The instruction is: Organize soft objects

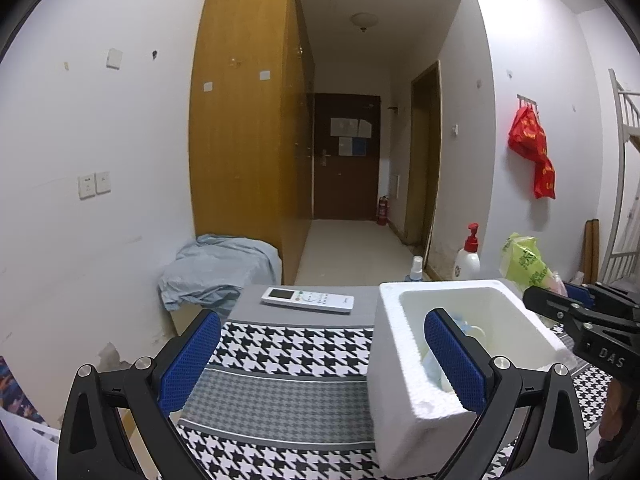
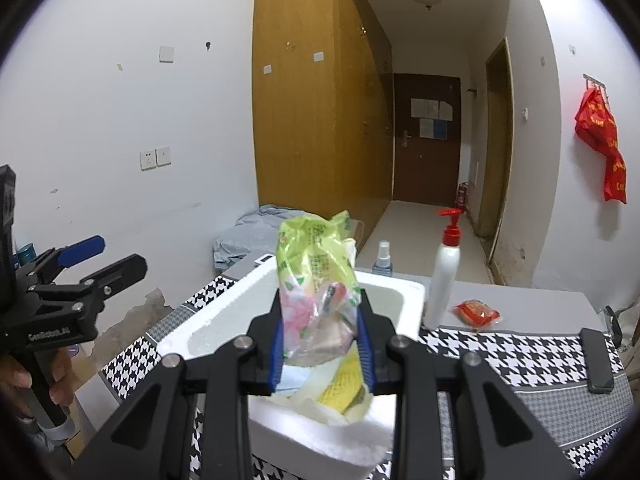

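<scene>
Left gripper (image 1: 324,356) jaws spread wide with nothing between the blue pads, level and pointing forward; right gripper (image 2: 322,344) off to its right, jaws closed onto a plastic bag (image 2: 316,280) standing upright between them.

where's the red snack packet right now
In the right wrist view the red snack packet lies on the grey strip of the table, just right of the white pump bottle and beyond the foam box.

We see the open white rectangular foam box (image 2: 404,300) partly filled; behind it, 1 white pump bottle with red nozzle (image 2: 444,276) and 1 small clear spray bottle (image 2: 383,258) crowd its far rim.
</scene>
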A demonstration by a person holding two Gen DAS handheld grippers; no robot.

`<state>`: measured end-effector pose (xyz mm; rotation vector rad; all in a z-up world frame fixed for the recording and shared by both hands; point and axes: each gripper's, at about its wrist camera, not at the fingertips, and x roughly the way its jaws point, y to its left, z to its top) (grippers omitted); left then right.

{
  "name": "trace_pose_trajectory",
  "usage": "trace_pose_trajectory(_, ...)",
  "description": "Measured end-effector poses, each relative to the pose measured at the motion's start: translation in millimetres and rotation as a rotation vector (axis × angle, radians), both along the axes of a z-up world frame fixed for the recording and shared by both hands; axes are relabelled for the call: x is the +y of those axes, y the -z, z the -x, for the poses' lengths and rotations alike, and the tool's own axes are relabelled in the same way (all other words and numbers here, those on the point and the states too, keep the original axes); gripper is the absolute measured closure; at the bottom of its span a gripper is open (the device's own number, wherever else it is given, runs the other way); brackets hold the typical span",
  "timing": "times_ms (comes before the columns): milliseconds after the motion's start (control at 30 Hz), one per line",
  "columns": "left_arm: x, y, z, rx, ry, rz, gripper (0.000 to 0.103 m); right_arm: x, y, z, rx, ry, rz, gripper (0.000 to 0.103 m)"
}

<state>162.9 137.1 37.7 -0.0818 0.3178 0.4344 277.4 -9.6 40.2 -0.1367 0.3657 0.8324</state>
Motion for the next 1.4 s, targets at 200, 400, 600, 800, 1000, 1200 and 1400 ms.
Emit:
trace_pose_trajectory(200,7.7,0.1,8.3,-0.008,-0.022,0.004,0.001,15.0,-0.5,-0.5,0.005,-0.025,0.002,0.068)
trace_pose_trajectory(400,11.5,2.2,9.5,-0.008,-0.026,0.010,0.001,29.6,4.9,-12.1,0.041,0.009,0.033,0.062)
trace_pose_trajectory(600,12.3,4.4,7.7,-0.004,-0.022,0.012,0.001,29.6,6.9,-13.0,0.031,0.043,0.027,0.006)
trace_pose_trajectory(800,11.9,4.7,4.9,0.001,-0.012,0.016,0.001,24.5,5.8,-10.6,0.025,0.039,0.021,0.004)
trace_pose_trajectory(1000,4.5,3.4,0.5,0.001,0.007,0.024,0.001,8.3,1.0,-12.8,0.022,0.089,-0.011,0.001)
trace_pose_trajectory(1200,-14.2,2.7,-11.3,0.001,0.062,0.025,0.001,-18.3,-2.8,-9.7,0.010,0.153,-0.025,0.000)
trace_pose_trajectory(1400,-38.8,0.1,-22.3,-0.003,0.124,0.030,0.001,-50.8,-5.8,-6.2,0.008,0.233,-0.025,0.000)
